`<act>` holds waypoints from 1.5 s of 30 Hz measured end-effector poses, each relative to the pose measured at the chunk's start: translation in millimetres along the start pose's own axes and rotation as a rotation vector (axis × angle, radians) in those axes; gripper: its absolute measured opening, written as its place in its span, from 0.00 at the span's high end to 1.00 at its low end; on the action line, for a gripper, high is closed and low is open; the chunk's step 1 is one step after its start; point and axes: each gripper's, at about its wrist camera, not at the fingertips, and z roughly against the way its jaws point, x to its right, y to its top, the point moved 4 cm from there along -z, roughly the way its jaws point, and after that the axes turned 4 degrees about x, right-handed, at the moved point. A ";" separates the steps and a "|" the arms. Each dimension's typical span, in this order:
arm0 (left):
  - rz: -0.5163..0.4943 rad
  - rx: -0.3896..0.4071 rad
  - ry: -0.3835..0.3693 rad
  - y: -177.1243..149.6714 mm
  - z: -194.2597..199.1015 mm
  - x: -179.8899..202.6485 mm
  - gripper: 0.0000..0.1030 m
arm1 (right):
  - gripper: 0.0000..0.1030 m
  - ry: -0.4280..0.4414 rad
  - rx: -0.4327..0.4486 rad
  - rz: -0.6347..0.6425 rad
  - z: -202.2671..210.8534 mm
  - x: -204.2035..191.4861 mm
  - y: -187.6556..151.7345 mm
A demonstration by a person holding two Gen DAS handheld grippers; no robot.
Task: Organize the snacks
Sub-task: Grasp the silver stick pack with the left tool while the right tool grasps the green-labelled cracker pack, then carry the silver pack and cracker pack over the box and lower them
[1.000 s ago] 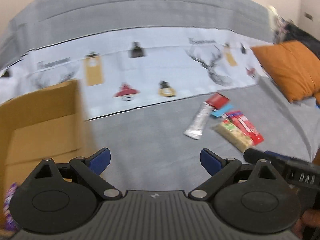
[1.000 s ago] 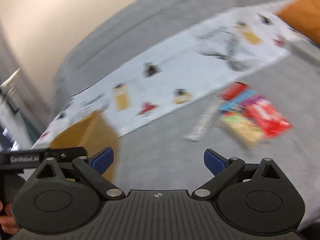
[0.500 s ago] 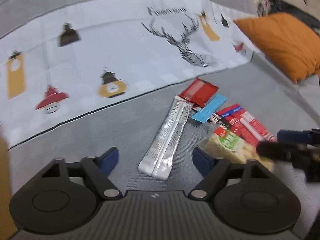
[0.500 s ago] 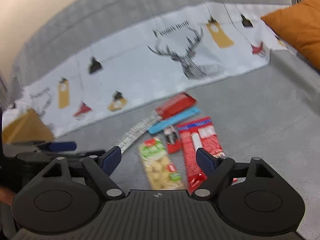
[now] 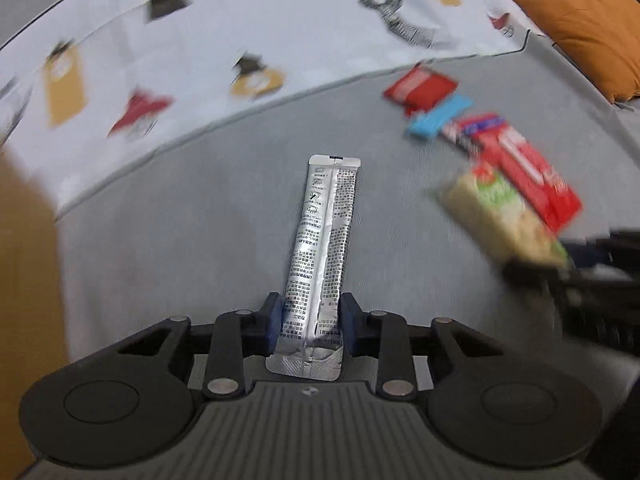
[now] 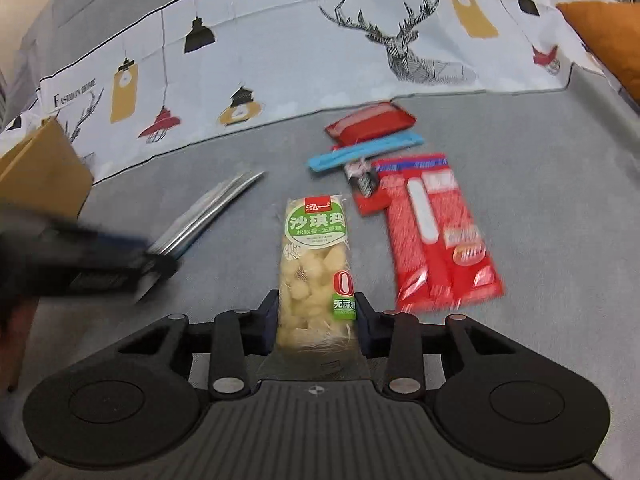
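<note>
My left gripper (image 5: 309,316) is shut on the near end of a long silver snack stick pack (image 5: 324,240) that points away over the grey sofa seat. My right gripper (image 6: 316,316) is shut on a clear pack of yellow rice cake with a green label (image 6: 316,264). The right wrist view shows the left gripper (image 6: 160,268), blurred, holding the silver pack (image 6: 208,212). On the seat lie a large red packet (image 6: 436,232), a blue stick (image 6: 364,152), a red wrapped bar (image 6: 368,124) and a small dark sachet (image 6: 362,178).
A brown cardboard box (image 5: 24,300) stands at the left; it also shows in the right wrist view (image 6: 44,168). A patterned white cloth (image 6: 280,52) covers the sofa back. An orange cushion (image 5: 576,20) lies at the right.
Both grippers swung from the box toward the snack pile and closed: the left on the silver stick pack, the right on the rice cake pack. Both were open and empty before.
</note>
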 end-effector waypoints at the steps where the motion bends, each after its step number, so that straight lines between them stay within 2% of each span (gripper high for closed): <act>1: 0.011 -0.003 0.000 -8.5 4.2 -0.8 0.53 | 0.60 -0.012 0.003 0.017 -0.5 -3.4 -0.8; 2: 0.017 0.002 0.000 -13.2 6.7 -1.6 0.49 | 0.58 -0.019 0.005 0.031 -1.0 -6.1 -0.5; 3: 0.017 0.008 0.000 -12.9 7.0 -2.4 0.42 | 0.51 -0.020 0.008 0.038 -2.5 -8.0 1.1; 4: 0.016 0.006 -0.003 -9.6 5.1 -3.7 0.41 | 0.43 -0.016 0.016 0.028 -3.8 -9.0 3.6; 5: 0.020 0.000 0.000 -4.1 2.0 -5.4 0.41 | 0.24 -0.022 0.028 0.014 -3.9 -9.3 6.1; 6: 0.029 -0.006 0.008 1.6 -0.7 -7.0 0.41 | 0.10 -0.037 0.057 0.002 -1.2 -9.2 8.7; 9: 0.093 -0.029 -0.012 20.5 -17.4 -11.5 0.41 | 0.06 -0.052 0.119 0.005 5.0 -12.5 19.1; 11: 0.120 -0.032 -0.033 28.0 -28.7 -13.0 0.41 | 0.06 -0.050 0.114 0.020 1.1 -14.0 22.5; 12: 0.113 -0.018 -0.036 30.7 -29.9 -12.2 0.44 | 0.06 -0.052 0.104 0.025 -2.9 -14.7 22.3; 14: 0.053 -0.007 -0.040 31.8 -29.7 -6.3 0.56 | 0.08 -0.062 0.073 0.043 -11.4 -15.6 20.6; 15: 0.035 -0.014 -0.048 31.8 -28.0 -3.5 0.66 | 0.12 -0.072 0.053 0.058 -16.1 -15.8 18.9; 16: 0.022 -0.031 -0.038 31.9 -26.2 -1.8 0.69 | 0.15 -0.074 0.035 0.066 -19.1 -16.6 17.3; 17: 0.016 -0.053 -0.023 32.2 -24.2 -0.9 0.71 | 0.27 -0.074 0.019 0.068 -20.7 -16.7 16.1; 18: 0.019 -0.068 -0.016 31.4 -22.2 -0.7 0.74 | 0.47 -0.068 0.006 0.070 -21.3 -16.8 15.9; 20: 0.023 -0.091 -0.011 28.1 -16.7 0.6 0.74 | 0.61 -0.075 0.004 0.093 -20.0 -18.1 14.7; 27: 0.044 -0.096 -0.027 16.3 11.1 5.9 0.74 | 0.62 -0.095 0.013 0.086 -11.6 -16.5 13.0; 32: 0.051 -0.058 -0.041 11.6 49.3 7.5 0.74 | 0.62 -0.074 0.012 0.011 6.8 -13.2 2.2; 36: 0.107 -0.027 -0.055 12.2 80.8 -1.6 0.74 | 0.62 -0.074 0.026 -0.015 23.9 -18.1 -1.5; 41: 0.138 0.026 -0.056 9.4 126.6 -17.2 0.74 | 0.62 -0.061 0.092 -0.057 60.5 -37.6 7.1; 45: 0.153 0.072 -0.044 0.4 163.1 -36.3 0.74 | 0.62 -0.032 0.133 -0.053 89.2 -73.5 14.0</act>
